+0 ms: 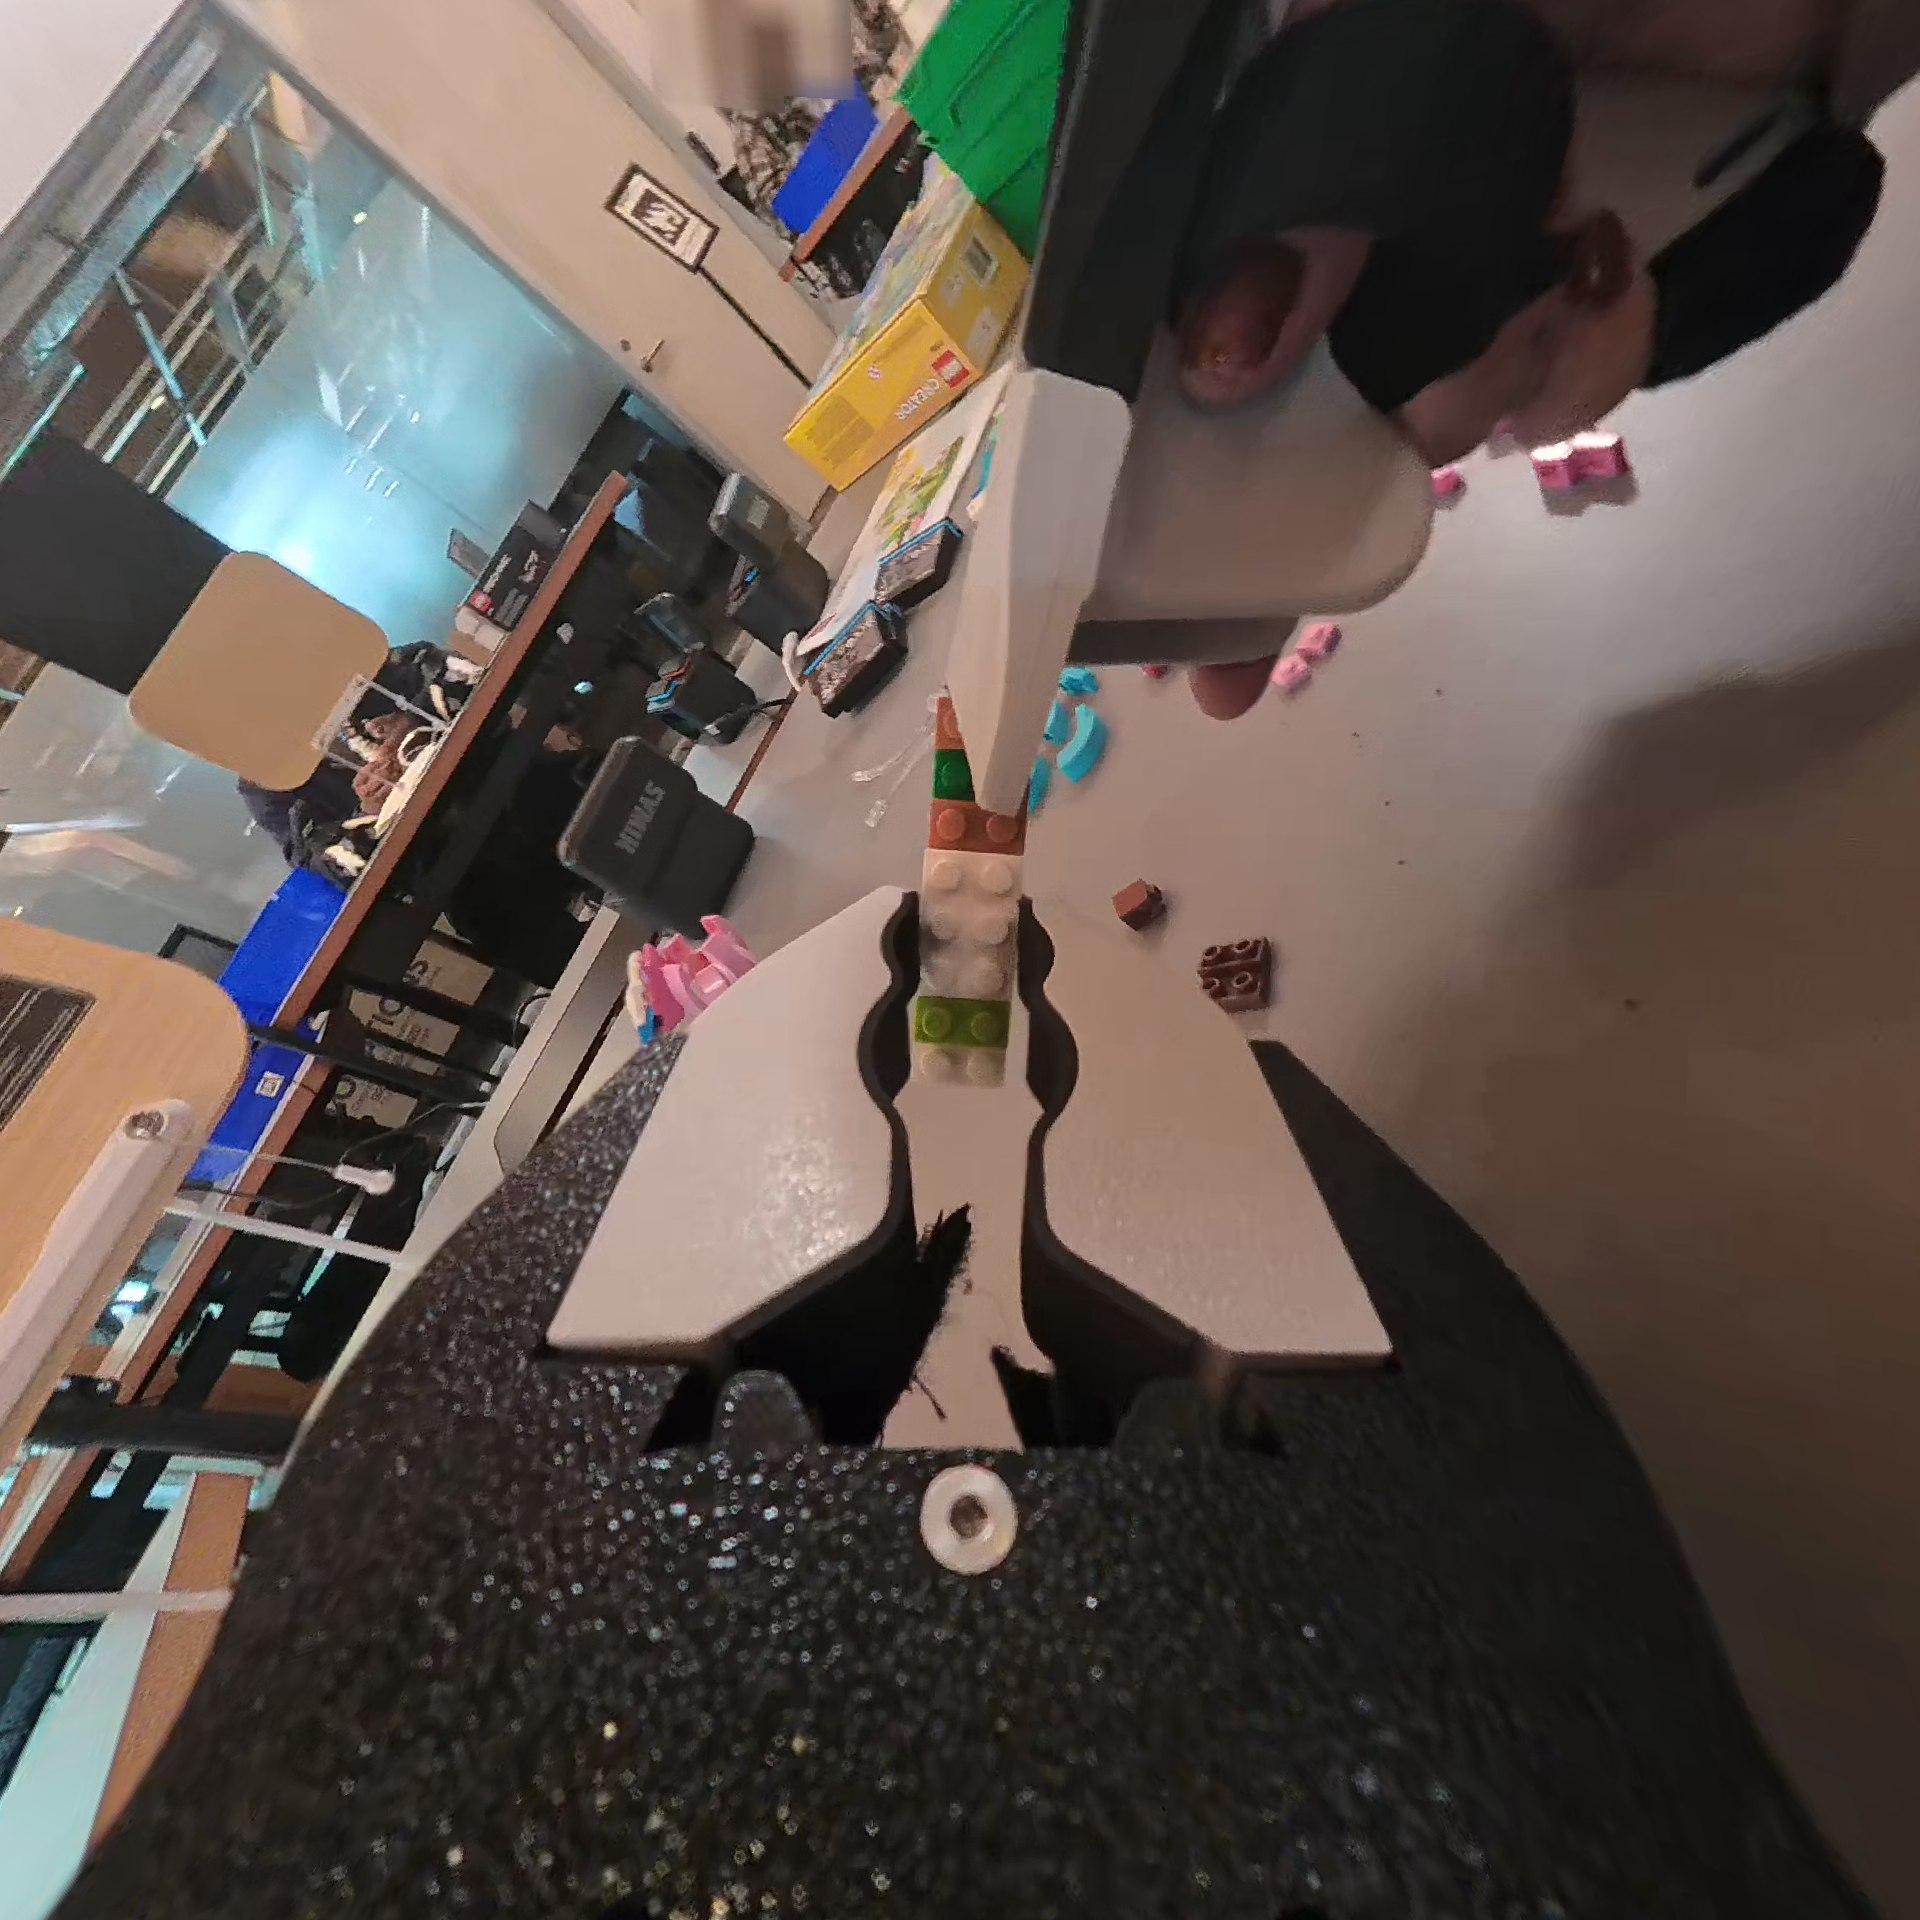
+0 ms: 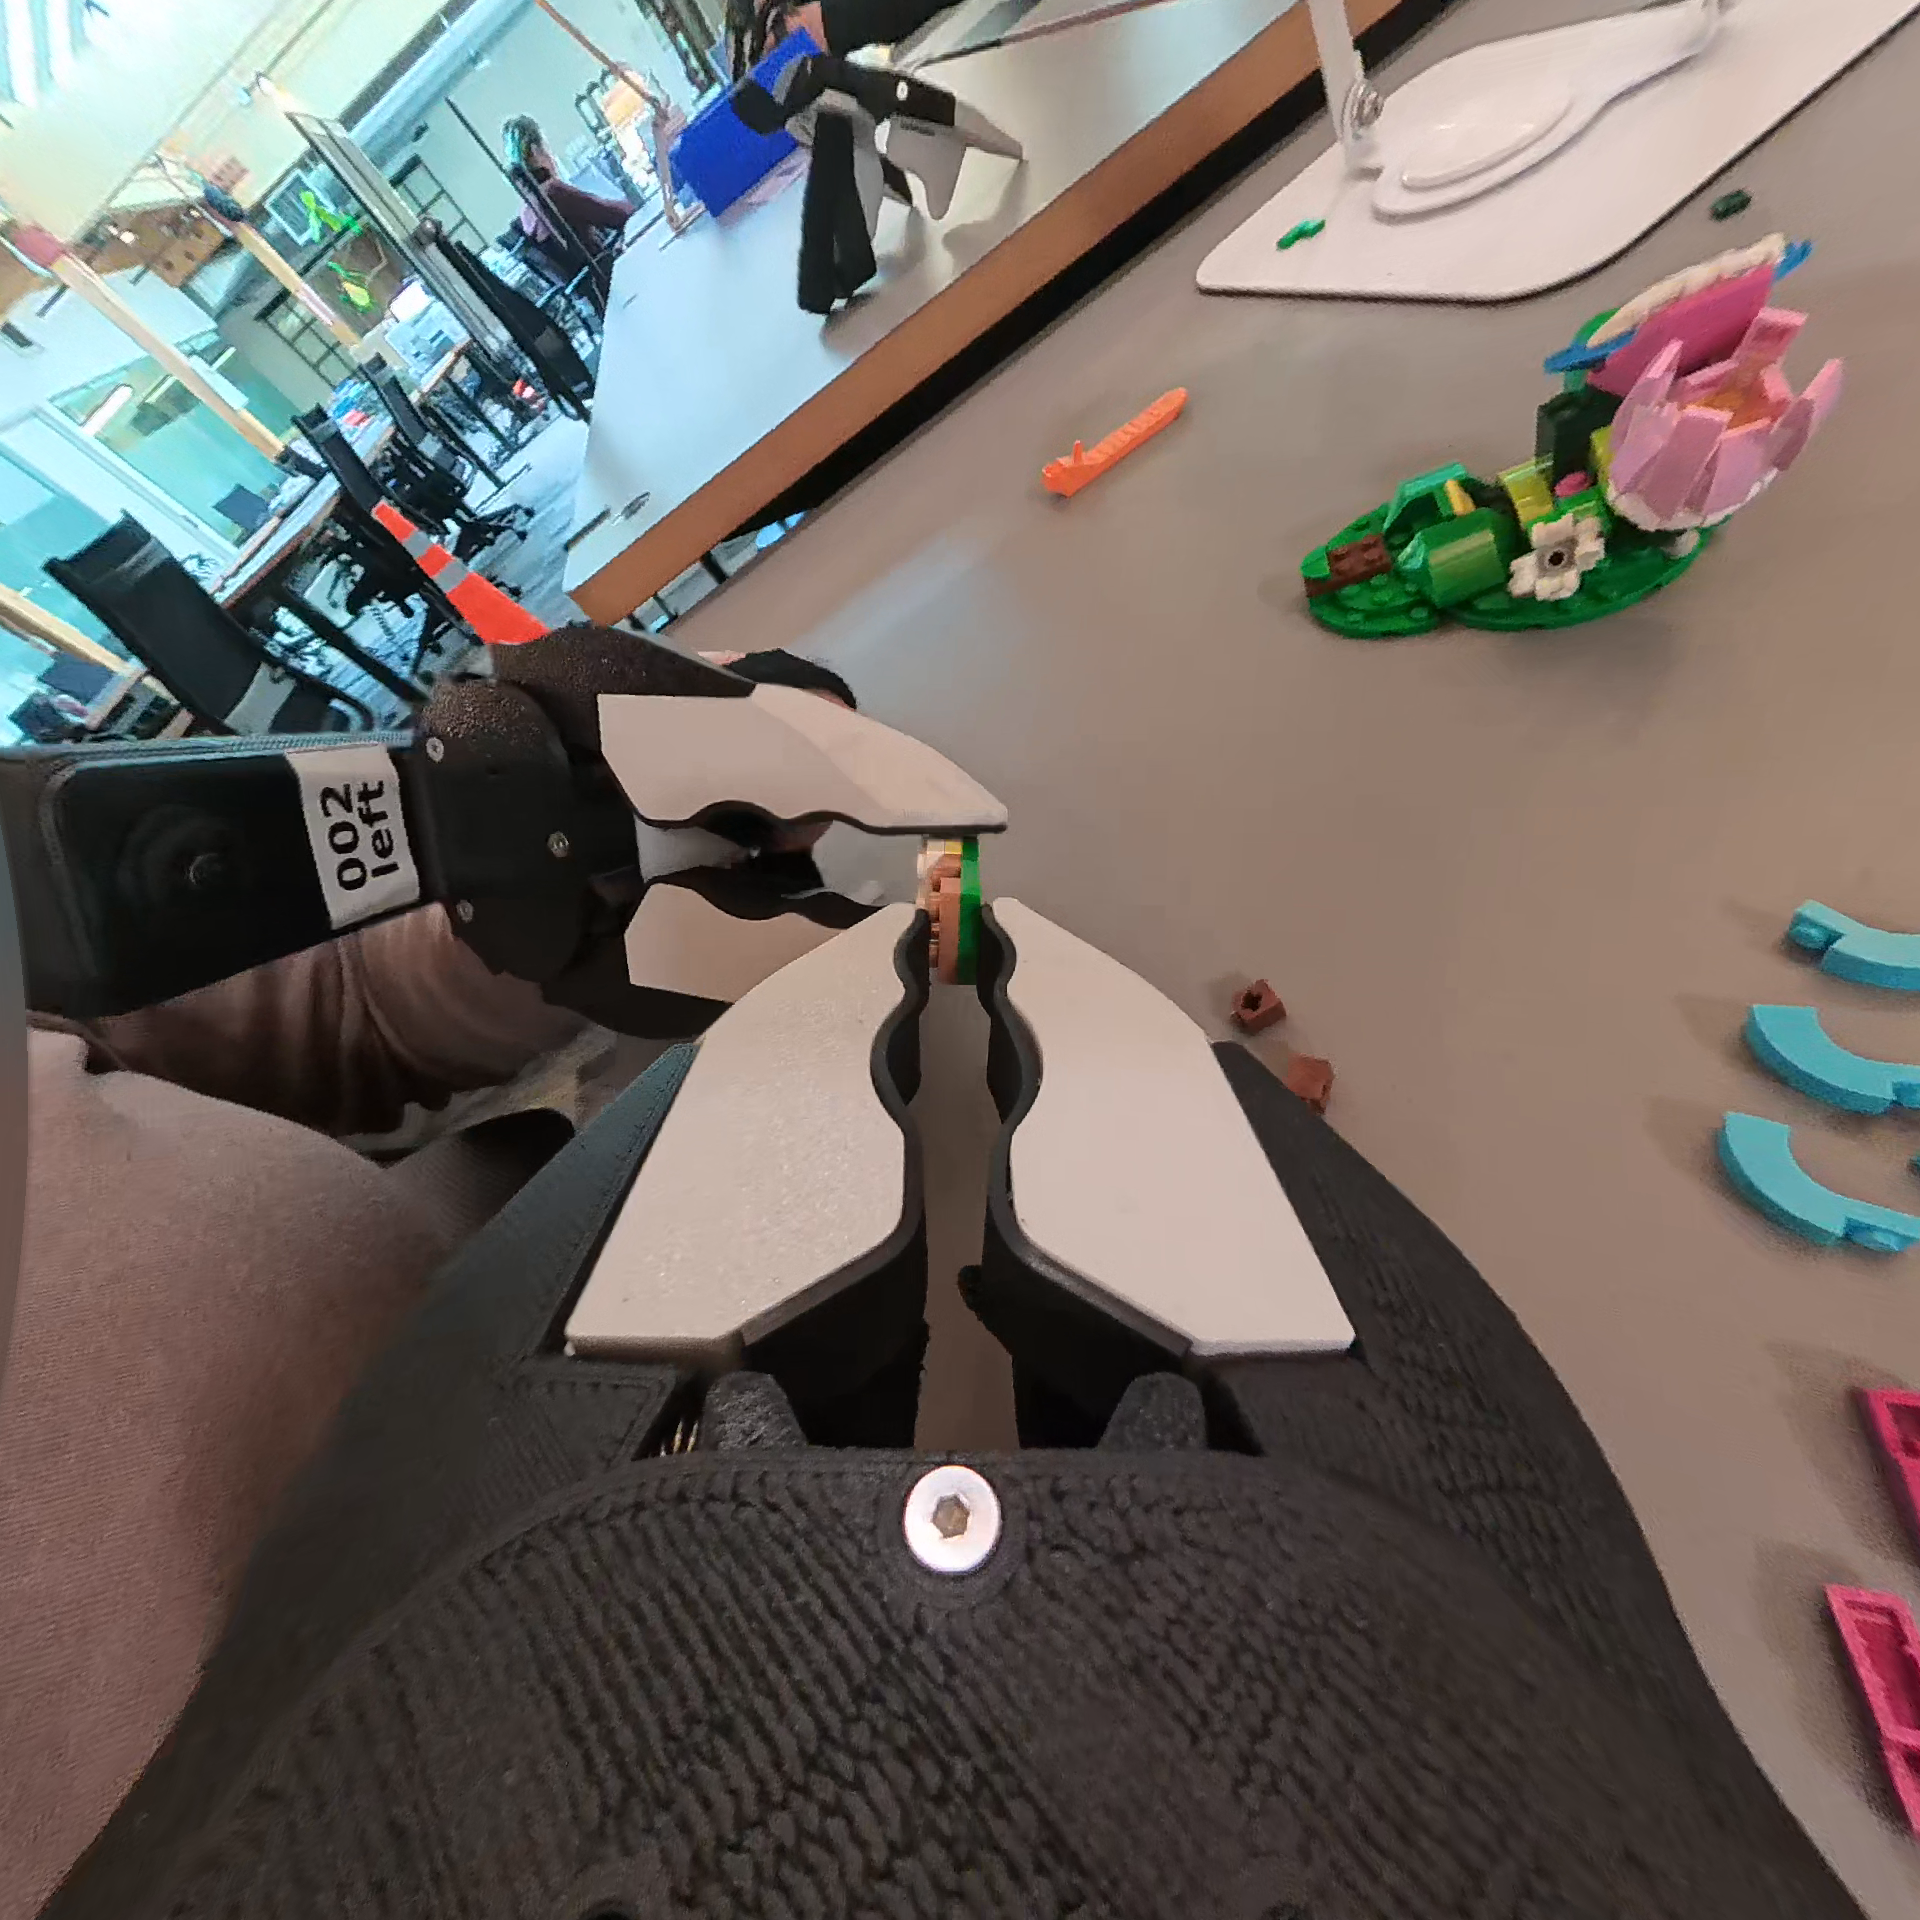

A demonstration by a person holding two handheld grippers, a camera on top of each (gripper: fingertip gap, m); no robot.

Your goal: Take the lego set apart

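Item, nearest the lens: left gripper (image 1: 971,914), white-faced fingers on black speckled body, closed to a narrow gap on a slim strip of stacked plastic bricks (image 1: 968,956) (white, lime, brown, dark green studs), held clear of the grey tabletop (image 1: 1558,1039). Item: right gripper (image 2: 954,920), same build, jaws nearly together, tips pinching the strip's far brown-and-green end, approaching crosswise to the left tool. Loose on the table just beyond: two small dark brown bricks (image 1: 1236,974), curved turquoise pieces (image 2: 1818,1060), pink bricks (image 1: 1579,462), magenta plates (image 2: 1886,1662). Farther off: partly dismantled lotus-flower model on green round plates (image 2: 1558,499), orange brick separator (image 2: 1117,442), yellow cardboard set box (image 1: 914,353). Risk, as judged: both grips are shallow tip holds; a twist to split the strip may pop it free, scattering small parts, or slip off the studs.
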